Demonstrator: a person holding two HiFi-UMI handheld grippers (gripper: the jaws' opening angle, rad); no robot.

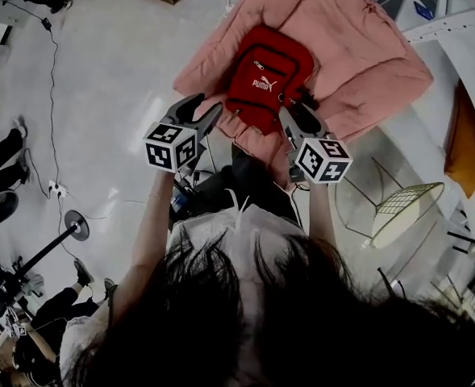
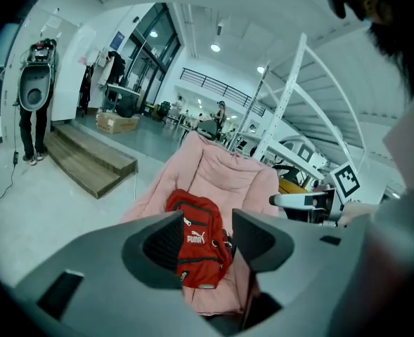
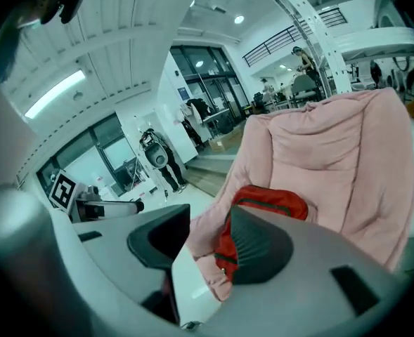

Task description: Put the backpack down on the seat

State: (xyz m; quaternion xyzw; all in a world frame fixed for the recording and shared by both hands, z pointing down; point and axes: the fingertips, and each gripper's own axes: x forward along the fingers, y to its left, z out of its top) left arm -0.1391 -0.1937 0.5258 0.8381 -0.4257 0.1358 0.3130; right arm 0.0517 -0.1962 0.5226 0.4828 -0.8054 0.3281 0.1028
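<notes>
A red backpack (image 1: 268, 79) lies on the seat of a pink padded chair (image 1: 366, 63), front side up. My left gripper (image 1: 201, 110) hovers at the backpack's near left edge, and my right gripper (image 1: 302, 119) at its near right edge. In the left gripper view the left gripper (image 2: 208, 223) is open, and the backpack (image 2: 199, 248) shows beyond the gap, clear of the pads. In the right gripper view the right gripper (image 3: 210, 220) also stands open with nothing between its fingers. Past it the backpack (image 3: 270, 202) rests on the chair (image 3: 333, 153).
A wire-frame stool (image 1: 406, 200) and an orange cloth (image 1: 467, 147) stand to the right of the chair. Wooden steps (image 2: 87, 156) and a standing person (image 2: 34, 118) are off to the left. Cables (image 1: 52, 95) and a round-based stand (image 1: 76, 226) are on the floor.
</notes>
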